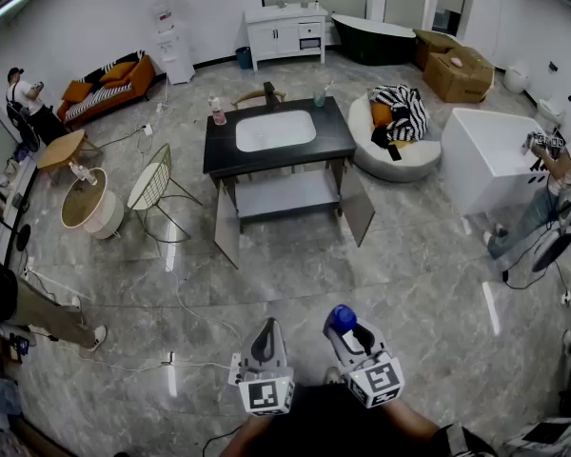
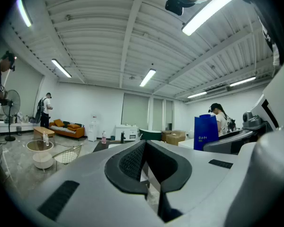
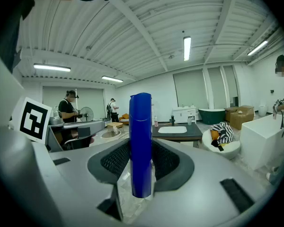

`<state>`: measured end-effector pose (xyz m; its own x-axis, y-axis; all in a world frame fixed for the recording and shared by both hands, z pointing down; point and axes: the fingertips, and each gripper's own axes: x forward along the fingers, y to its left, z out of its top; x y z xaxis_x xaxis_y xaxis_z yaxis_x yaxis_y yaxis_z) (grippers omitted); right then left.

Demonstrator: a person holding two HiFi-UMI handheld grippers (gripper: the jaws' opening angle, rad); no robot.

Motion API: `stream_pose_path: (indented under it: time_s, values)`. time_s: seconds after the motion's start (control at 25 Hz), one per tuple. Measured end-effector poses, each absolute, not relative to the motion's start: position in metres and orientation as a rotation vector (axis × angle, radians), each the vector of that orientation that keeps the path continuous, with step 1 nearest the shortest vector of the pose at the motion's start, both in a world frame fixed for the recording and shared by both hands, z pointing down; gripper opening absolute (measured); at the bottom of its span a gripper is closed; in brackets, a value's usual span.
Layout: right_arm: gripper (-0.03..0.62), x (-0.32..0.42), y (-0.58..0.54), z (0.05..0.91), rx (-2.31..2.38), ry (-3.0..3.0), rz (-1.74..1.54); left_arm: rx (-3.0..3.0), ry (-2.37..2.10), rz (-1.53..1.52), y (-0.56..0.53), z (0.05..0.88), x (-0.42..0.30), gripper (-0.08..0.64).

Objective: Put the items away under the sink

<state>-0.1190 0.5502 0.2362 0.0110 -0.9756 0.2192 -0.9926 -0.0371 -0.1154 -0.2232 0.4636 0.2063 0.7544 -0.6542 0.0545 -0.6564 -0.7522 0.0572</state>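
Toward the black-topped sink cabinet [image 1: 219, 147] we are carrying a tall blue plastic bottle [image 3: 141, 141] for stowing, right gripper [image 1: 346, 335] clamping it upright; left gripper [image 2: 146, 165] closed, empty.

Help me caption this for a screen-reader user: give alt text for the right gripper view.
The right claw grips an upright blue bottle between its two jaws, seen close up. Beyond it stands a dark-topped sink cabinet with a white basin, in a bright white room with a person standing at left.
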Motion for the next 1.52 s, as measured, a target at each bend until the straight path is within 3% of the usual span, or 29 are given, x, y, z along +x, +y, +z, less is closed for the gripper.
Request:
stream_pose_path:
  time_s: [1.2,1.52]
  values:
    - [0.146,-0.176,0.492,0.238,2.24,-2.066,0.355,2.888,-1.004,0.023,0.406,0.221,-0.289,0.015]
    - [0.146,-0.163,0.452,0.238,2.251,-2.066,0.357,2.916,-0.987,0.083,0.37,0.233,-0.276,0.015]
